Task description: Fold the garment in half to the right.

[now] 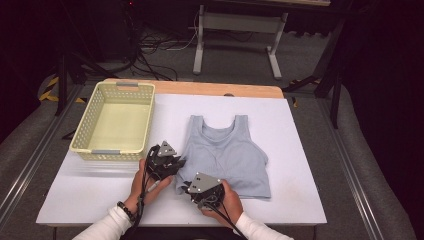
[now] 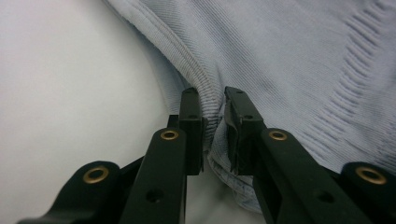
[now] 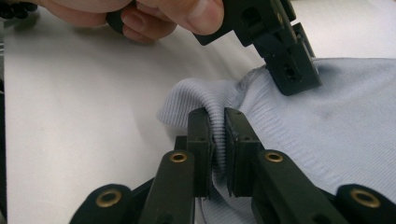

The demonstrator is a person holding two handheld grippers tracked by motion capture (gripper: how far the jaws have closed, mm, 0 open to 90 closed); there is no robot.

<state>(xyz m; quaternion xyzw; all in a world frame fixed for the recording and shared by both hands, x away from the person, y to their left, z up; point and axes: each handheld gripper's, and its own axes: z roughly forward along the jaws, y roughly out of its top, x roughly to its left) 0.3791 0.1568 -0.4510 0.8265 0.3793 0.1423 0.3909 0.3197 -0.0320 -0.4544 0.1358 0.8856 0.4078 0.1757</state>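
On the white surface (image 1: 100, 195) I have the pale blue tank top (image 1: 227, 155) lying flat, straps toward the far edge, just right of the yellow basket (image 1: 82, 131), which holds nothing. The step in hand, as I judge it, is the first fold: both claws are pinching the garment's near left part. My left claw (image 2: 213, 109) is clenched on the ribbed side seam, and my right claw (image 3: 218, 122) grips the hem corner, cloth bunched between its pads. The next move calls for lifting both together, evenly, and carrying that edge across the top without letting the thin knit slip free.
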